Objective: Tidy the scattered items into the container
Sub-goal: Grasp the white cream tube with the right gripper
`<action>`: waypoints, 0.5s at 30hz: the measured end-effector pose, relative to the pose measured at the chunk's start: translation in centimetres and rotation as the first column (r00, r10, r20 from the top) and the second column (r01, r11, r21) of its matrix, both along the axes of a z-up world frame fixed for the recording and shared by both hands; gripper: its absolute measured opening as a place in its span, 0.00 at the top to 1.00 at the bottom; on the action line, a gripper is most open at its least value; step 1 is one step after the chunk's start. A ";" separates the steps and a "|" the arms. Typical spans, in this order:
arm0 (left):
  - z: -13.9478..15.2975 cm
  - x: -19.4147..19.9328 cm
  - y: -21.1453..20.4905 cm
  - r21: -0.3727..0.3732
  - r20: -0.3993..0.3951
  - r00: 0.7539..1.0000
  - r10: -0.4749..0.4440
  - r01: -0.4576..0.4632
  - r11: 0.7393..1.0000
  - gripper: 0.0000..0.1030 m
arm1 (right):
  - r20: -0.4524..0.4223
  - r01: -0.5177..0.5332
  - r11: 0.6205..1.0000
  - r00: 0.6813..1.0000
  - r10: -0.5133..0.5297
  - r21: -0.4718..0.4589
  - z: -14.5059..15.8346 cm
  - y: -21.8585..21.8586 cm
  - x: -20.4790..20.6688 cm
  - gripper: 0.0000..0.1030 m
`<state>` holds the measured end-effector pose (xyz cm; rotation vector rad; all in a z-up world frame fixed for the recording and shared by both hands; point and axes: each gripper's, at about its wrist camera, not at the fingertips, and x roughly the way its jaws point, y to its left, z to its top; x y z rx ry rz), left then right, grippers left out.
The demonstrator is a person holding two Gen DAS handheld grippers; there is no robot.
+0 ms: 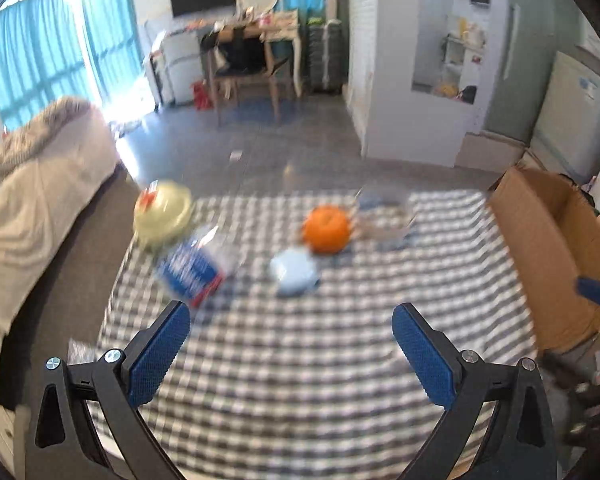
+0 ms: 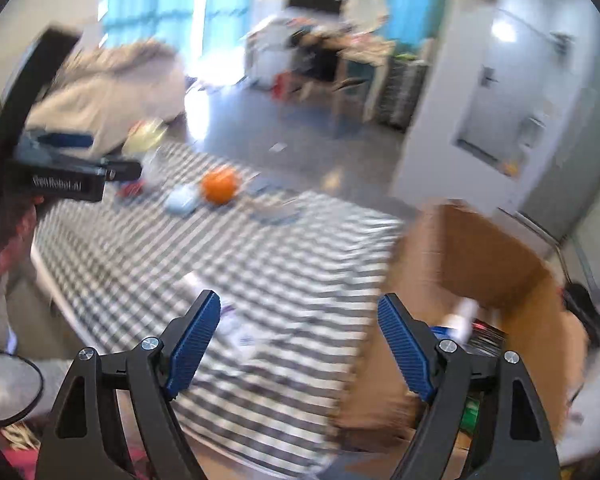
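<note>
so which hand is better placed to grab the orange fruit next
Probably left. The open left gripper faces the round orange fruit on the checked cloth, nothing between its fingers. The right gripper, also open and empty, sits by the brown cardboard box, farther from the fruit.

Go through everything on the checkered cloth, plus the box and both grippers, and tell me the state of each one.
left gripper: jaws open, nothing between them
right gripper: jaws open, empty
orange: loose on the cloth, not in the box
pale blue case: lying on the cloth beside the orange
blue packet: lying flat on the cloth
yellow-green bowl: at the cloth's far corner
cardboard box: open, some items inside
</note>
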<state>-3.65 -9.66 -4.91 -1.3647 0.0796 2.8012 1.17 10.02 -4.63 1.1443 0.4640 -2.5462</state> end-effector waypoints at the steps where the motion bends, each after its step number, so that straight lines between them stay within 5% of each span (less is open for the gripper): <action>1: -0.8 0.2 -0.8 0.006 0.014 1.000 0.009 -0.009 1.000 0.00 | 0.026 -0.037 0.999 0.999 0.036 0.028 -1.3 -1.8 -0.5 0.22; 6: -4.4 0.5 -4.5 0.040 0.092 0.995 0.038 -0.042 0.998 0.00 | 0.087 -0.094 0.977 0.993 0.079 0.191 -6.9 -6.7 -2.6 0.23; 15: -7.2 -1.4 -8.4 0.072 0.141 0.984 0.111 -0.122 0.990 0.00 | 0.206 -0.138 0.969 0.974 0.095 0.206 -11.1 -8.6 -5.9 0.23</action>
